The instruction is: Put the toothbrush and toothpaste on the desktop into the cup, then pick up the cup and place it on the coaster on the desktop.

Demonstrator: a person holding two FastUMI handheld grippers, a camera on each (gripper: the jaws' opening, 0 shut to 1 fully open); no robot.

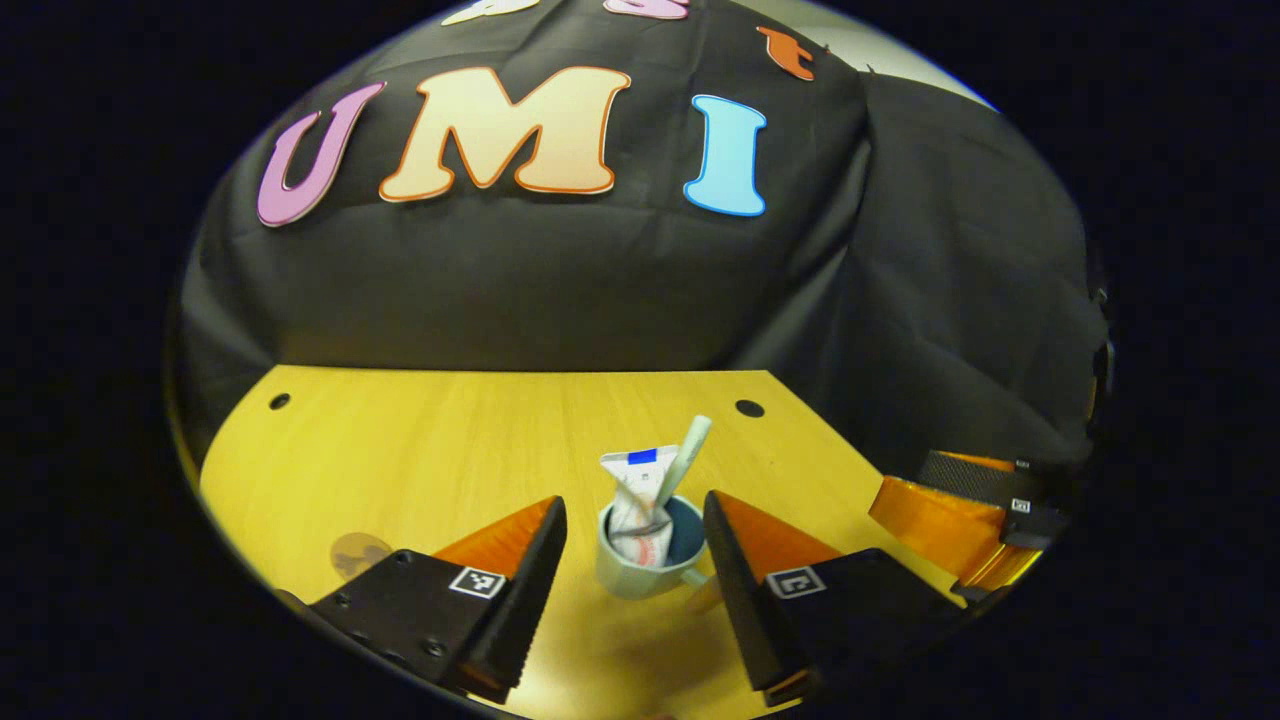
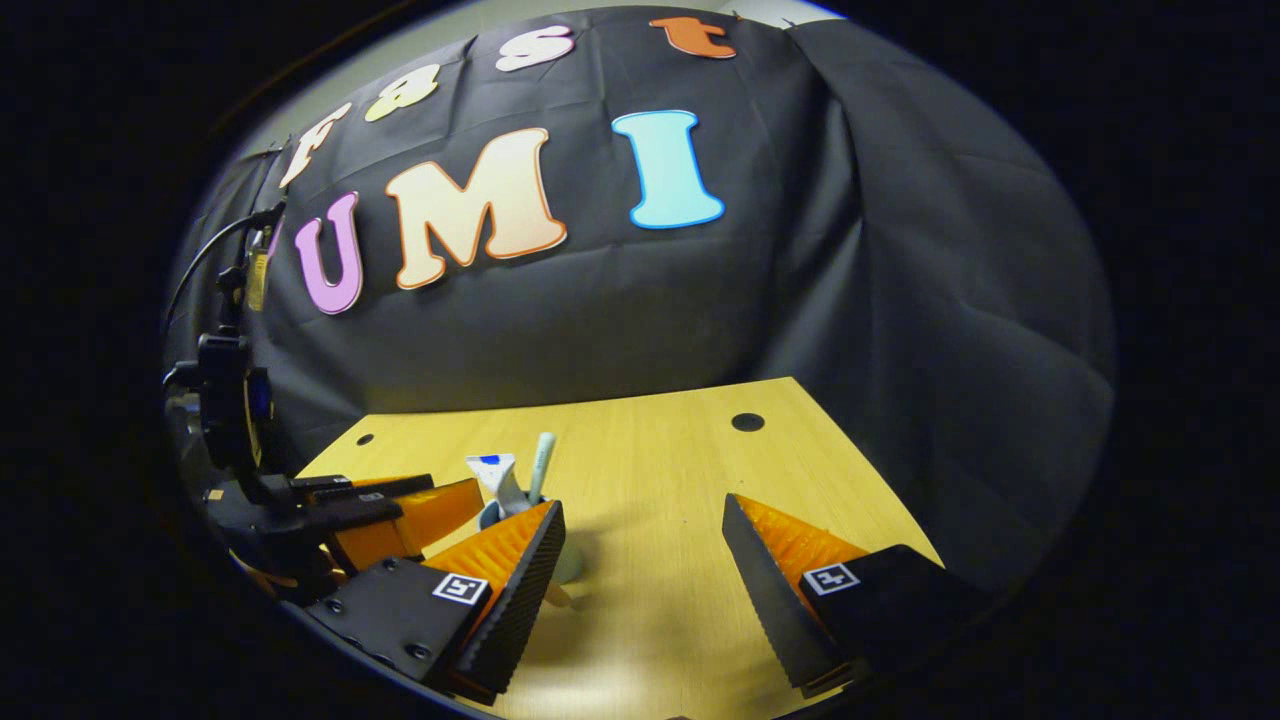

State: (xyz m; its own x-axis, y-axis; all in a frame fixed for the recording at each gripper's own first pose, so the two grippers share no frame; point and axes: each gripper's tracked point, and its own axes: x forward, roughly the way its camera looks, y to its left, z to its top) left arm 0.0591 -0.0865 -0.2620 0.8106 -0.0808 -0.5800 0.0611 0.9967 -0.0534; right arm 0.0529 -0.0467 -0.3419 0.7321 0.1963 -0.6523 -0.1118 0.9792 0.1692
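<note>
A pale blue-grey cup with a dark blue inside stands upright on the wooden desktop. A white toothpaste tube and a pale toothbrush stand in it, leaning to the right. My left gripper is open, its fingers either side of the cup with a gap on both sides. A round brownish coaster lies at the lower left. In the right gripper view my right gripper is open over bare wood, and its left finger hides part of the cup. The toothpaste and toothbrush rise above it.
The other gripper's orange finger shows at the right edge of the left gripper view. The left gripper and its mount are at the left of the right gripper view. Cable holes mark the desktop's back. Black cloth closes off back and right.
</note>
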